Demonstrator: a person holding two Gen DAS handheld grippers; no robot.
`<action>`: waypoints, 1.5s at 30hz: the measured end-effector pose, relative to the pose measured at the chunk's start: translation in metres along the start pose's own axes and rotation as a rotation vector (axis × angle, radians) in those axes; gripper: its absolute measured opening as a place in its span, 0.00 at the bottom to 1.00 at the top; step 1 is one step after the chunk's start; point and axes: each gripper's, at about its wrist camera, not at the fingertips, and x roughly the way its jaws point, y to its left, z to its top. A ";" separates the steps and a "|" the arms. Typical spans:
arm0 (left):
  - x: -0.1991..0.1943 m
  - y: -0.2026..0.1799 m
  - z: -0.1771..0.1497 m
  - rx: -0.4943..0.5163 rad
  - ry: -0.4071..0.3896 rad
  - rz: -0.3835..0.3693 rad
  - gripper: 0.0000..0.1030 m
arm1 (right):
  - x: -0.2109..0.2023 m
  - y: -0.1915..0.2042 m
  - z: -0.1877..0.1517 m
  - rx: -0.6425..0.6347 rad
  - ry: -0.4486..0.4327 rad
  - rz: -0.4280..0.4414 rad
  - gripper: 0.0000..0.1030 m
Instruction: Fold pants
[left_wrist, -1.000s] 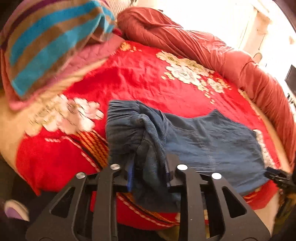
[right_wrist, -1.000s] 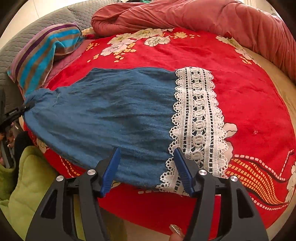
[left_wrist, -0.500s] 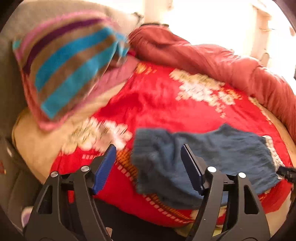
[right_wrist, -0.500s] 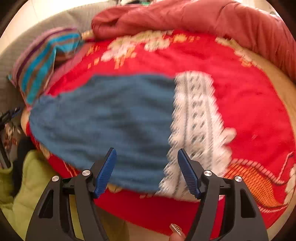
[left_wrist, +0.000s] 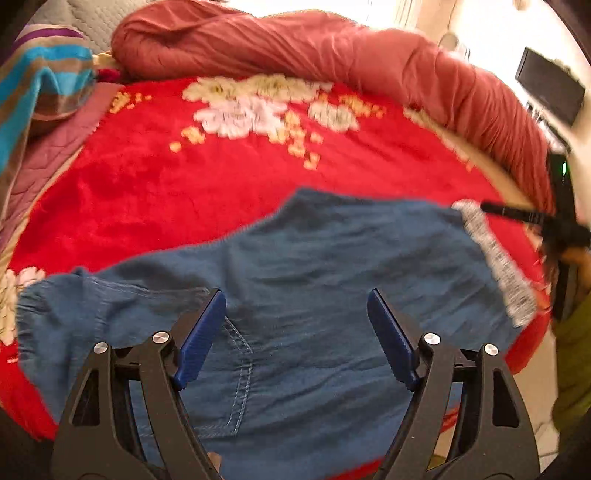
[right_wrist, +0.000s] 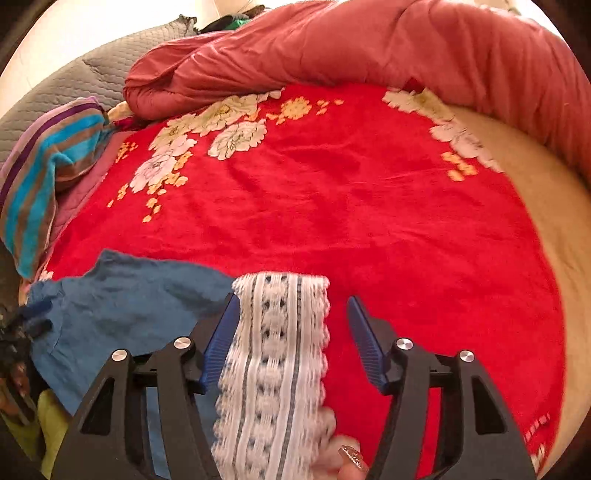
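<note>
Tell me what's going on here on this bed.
A person with a gripper in each hand is folding blue pants laid flat on a red blanket. The left gripper hovers over the pocket end, jaws opening, gripping nothing. The right gripper is closing around the white lace cuff, pads not yet pressing it.

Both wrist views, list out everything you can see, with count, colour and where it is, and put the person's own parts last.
pants: one, blue, spread flat on the near edge of the blanket
lace trim: one band, white, at the pants' hem
blanket: one, red with flowers, covering the bed
quilt: one, rust red, bunched along the far side
striped cloth: one, turquoise, brown and purple, far left
left gripper: one, black with blue pads, jaws opening above the pants
right gripper: one, black with blue pads, jaws closing, lace between them
fingernail: one, glittery, under the right gripper
</note>
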 end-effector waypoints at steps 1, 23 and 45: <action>0.005 0.002 -0.003 -0.003 0.014 0.006 0.69 | 0.009 -0.001 0.001 0.004 0.018 -0.012 0.56; 0.021 0.016 -0.020 -0.043 0.045 0.040 0.69 | 0.034 0.016 -0.007 -0.123 -0.031 -0.105 0.20; 0.040 -0.045 0.033 0.109 0.060 -0.093 0.81 | -0.030 0.104 -0.064 -0.308 -0.087 0.006 0.58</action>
